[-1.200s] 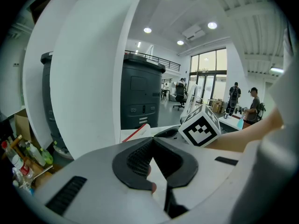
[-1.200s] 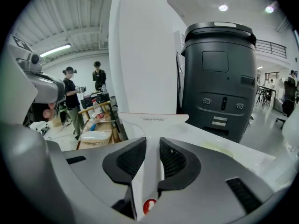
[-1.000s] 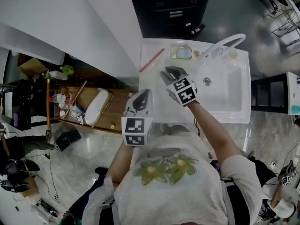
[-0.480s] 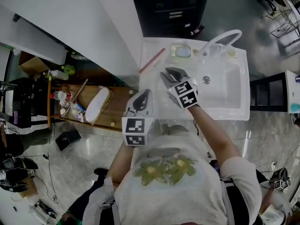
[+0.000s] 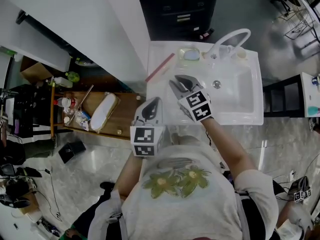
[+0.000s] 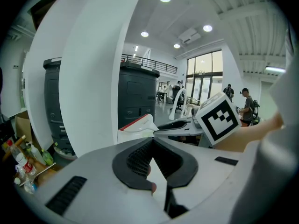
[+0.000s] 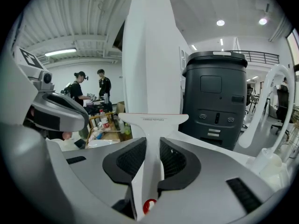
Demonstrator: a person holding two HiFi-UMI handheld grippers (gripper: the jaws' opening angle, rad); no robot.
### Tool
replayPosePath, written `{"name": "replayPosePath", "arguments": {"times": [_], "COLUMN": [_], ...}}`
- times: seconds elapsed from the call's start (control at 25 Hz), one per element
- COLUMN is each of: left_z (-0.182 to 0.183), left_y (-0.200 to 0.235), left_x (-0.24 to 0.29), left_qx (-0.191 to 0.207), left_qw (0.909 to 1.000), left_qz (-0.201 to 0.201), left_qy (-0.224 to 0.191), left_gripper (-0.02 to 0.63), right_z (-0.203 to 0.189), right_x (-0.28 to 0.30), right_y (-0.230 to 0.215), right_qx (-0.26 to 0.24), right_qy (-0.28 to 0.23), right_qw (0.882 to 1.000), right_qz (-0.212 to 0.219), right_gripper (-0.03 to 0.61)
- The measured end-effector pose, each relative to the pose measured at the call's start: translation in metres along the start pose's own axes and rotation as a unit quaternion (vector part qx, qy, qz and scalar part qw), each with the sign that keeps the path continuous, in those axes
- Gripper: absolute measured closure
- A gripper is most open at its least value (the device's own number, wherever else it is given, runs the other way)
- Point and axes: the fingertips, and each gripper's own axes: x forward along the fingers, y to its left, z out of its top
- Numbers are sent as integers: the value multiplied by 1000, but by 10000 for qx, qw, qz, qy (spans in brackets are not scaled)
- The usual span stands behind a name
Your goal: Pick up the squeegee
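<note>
The squeegee (image 5: 160, 67) is white with a red blade edge, and its T-shaped head (image 7: 152, 120) points away from me. My right gripper (image 5: 178, 83) is shut on its white handle (image 7: 148, 171) and holds it in the air above the white sink (image 5: 235, 115). In the left gripper view the squeegee head (image 6: 138, 125) shows ahead, with the right gripper (image 6: 174, 124) behind it. My left gripper (image 5: 154, 104) hovers below and left of the right one. The left gripper (image 6: 153, 142) has its pads together with nothing between them.
A curved white faucet (image 5: 229, 39) and a soap dish (image 5: 192, 54) sit at the sink's far rim. A white pillar (image 7: 149, 55) and a dark cabinet (image 7: 212, 97) stand beyond. A wooden shelf (image 5: 122, 119) with bottles and clutter is on the left.
My right gripper has risen a little with the squeegee still in its jaws. The left gripper has shifted slightly.
</note>
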Motion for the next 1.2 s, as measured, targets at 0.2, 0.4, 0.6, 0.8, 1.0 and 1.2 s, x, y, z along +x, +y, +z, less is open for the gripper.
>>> {"name": "replayPosePath", "arguments": {"times": [0.2, 0.4, 0.6, 0.8, 1.0, 1.2], "left_z": [-3, -9, -17, -21, -24, -35], "left_y": [-6, -14, -24, -27, -28, -27], "left_x": [-9, -14, -25, -34, -46, -63], "left_qx": [9, -3, 33, 100, 117, 120], "left_qw": [10000, 10000, 10000, 9999, 9998, 9999], "left_qz": [-23, -23, -86, -60, -40, 3], "left_qy": [-12, -27, -18, -76, -140, -97], "left_gripper": [605, 605, 605, 606, 605, 606], "right_z": [4, 5, 4, 2, 2, 1], "right_x": [-20, -37, -53, -66, -76, -86], "right_y": [13, 20, 29, 33, 42, 54], "right_qx": [54, 54, 111, 211, 231, 222], "right_qy": [-83, -237, -326, -372, -415, -443], "right_qw": [9999, 9997, 9994, 9990, 9988, 9986], "right_qz": [47, 25, -34, -102, -149, -169], "right_gripper": [477, 477, 477, 477, 477, 477]}}
